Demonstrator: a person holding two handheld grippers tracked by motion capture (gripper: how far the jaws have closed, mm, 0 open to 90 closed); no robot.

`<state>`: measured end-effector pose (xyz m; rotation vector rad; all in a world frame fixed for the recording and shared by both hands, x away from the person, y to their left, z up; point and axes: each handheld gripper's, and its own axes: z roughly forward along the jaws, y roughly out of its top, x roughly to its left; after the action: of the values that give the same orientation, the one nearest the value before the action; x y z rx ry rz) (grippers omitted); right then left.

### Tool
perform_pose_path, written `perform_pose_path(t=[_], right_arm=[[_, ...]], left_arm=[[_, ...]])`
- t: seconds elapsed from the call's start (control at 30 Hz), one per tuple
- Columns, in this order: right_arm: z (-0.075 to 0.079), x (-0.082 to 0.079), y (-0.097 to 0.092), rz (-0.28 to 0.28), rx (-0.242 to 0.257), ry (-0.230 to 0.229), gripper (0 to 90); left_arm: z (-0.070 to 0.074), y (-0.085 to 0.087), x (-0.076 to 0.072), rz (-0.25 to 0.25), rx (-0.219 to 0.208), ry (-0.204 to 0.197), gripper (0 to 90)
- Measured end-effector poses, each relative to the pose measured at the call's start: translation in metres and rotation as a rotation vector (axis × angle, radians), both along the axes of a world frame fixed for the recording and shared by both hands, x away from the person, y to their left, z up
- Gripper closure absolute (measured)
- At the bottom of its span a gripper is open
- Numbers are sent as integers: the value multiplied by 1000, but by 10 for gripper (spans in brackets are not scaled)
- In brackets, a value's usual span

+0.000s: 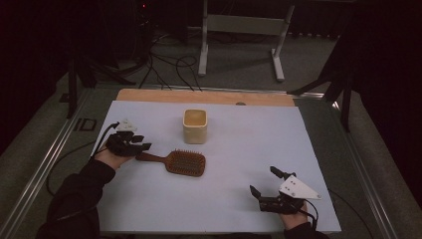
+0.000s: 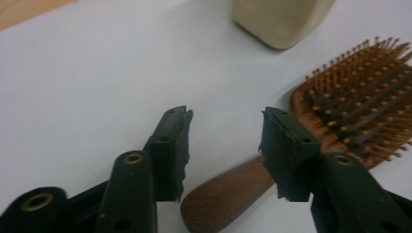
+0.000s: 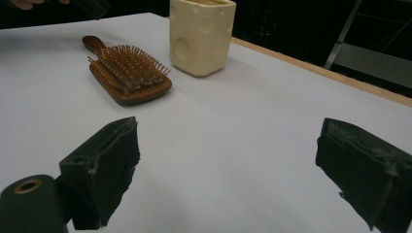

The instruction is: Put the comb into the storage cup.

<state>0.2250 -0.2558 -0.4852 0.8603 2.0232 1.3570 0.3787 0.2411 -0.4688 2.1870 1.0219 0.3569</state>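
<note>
The wooden hairbrush [image 1: 179, 162] lies bristles-up on the white table cover [image 1: 239, 209], just in front of the cream cup [image 1: 194, 126]. Its handle points toward the left gripper [image 2: 224, 133], whose half-closed jaws straddle it without pressing, ready to grasp. The right gripper [image 1: 266, 181] rests wide apart, well right of the brush, holding nothing.

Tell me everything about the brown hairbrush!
The brown wooden paddle hairbrush lies flat on the white table sheet, bristles up, in front of the cream square cup without touching it. Its rounded handle points at the left hand-held gripper, whose jaws straddle it, one each side, not yet pressing.
</note>
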Motion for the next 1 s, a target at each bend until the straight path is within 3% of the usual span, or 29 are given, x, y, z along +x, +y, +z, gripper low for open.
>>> perform_pose_path(t=[0.33,0.57,0.73,1.0], right_arm=[[0,0,0,1,1,1,84],[0,0,0,4,-4,2,85],[0,0,0,5,-1,2,85],[0,0,-1,5,0,4,85]], left_arm=[[-11,-3,7,17,38,55,736],[-15,-6,10,15,78,64,892],[-21,-10,12,-5,132,73,900],[-28,-14,14,-19,180,88,900]])
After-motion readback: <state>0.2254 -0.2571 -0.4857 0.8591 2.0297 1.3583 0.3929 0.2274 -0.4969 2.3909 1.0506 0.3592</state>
